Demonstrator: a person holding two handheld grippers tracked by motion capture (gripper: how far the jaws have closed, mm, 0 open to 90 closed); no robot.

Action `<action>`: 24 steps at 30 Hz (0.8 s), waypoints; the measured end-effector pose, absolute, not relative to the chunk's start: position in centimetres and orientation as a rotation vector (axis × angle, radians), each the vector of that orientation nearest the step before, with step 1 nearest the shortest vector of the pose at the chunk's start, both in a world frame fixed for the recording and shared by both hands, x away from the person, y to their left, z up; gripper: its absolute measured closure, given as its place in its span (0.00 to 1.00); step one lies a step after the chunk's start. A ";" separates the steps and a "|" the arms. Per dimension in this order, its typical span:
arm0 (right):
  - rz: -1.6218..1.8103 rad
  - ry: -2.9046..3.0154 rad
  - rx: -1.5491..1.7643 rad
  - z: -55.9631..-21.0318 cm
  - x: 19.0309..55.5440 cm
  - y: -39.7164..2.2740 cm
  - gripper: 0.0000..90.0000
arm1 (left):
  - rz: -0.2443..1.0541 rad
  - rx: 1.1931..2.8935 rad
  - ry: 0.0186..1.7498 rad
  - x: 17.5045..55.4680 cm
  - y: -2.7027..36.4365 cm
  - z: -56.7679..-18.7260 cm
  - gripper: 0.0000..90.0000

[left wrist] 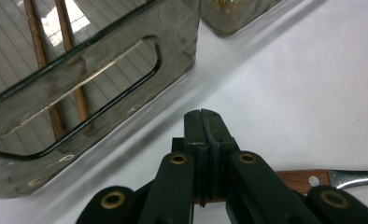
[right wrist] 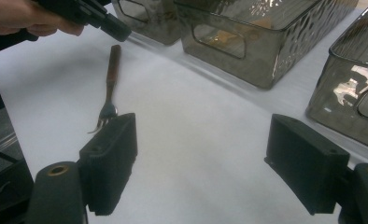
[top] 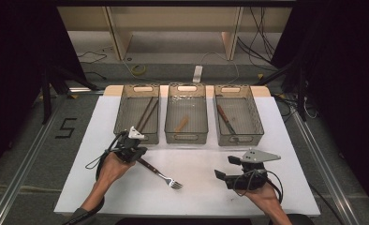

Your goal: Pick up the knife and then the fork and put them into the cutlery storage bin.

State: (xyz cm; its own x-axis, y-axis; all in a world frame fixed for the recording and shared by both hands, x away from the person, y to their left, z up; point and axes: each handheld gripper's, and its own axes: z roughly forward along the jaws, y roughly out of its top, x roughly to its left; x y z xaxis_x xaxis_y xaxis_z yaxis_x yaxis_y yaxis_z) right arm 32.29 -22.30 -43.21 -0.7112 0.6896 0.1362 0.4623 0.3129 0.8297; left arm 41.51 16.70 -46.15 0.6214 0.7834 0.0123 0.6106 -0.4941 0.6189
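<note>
A fork with a wooden handle lies flat on the white mat, tines toward the near right. My left gripper hovers over the handle's far end with its jaws pressed together and nothing between them. In the left gripper view the shut jaw tips point at the left bin, and the fork's handle passes under the gripper body. My right gripper rests low at the right with its jaws wide apart and empty. The right gripper view looks past the right gripper to the fork and the left gripper.
Three translucent bins stand in a row at the mat's far side. The left bin holds chopsticks, the middle bin a small wooden piece, and the right bin a knife. Cables lie on the floor beyond.
</note>
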 end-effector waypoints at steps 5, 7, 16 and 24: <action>1.353 2.341 1.047 -43.3 32.1 -22.3 0.28 | 0.382 2.312 1.097 41.9 16.5 -46.9 0.99; 1.352 2.343 1.041 -43.3 32.0 -22.3 0.28 | 0.372 2.326 1.092 41.9 16.5 -47.0 0.99; 1.333 2.357 1.029 -43.4 31.9 -22.2 0.27 | 0.340 2.404 1.103 41.7 16.4 -47.3 0.99; 1.326 2.369 1.026 -43.4 31.8 -22.0 0.27 | 0.272 2.453 1.130 40.9 16.7 -46.9 0.98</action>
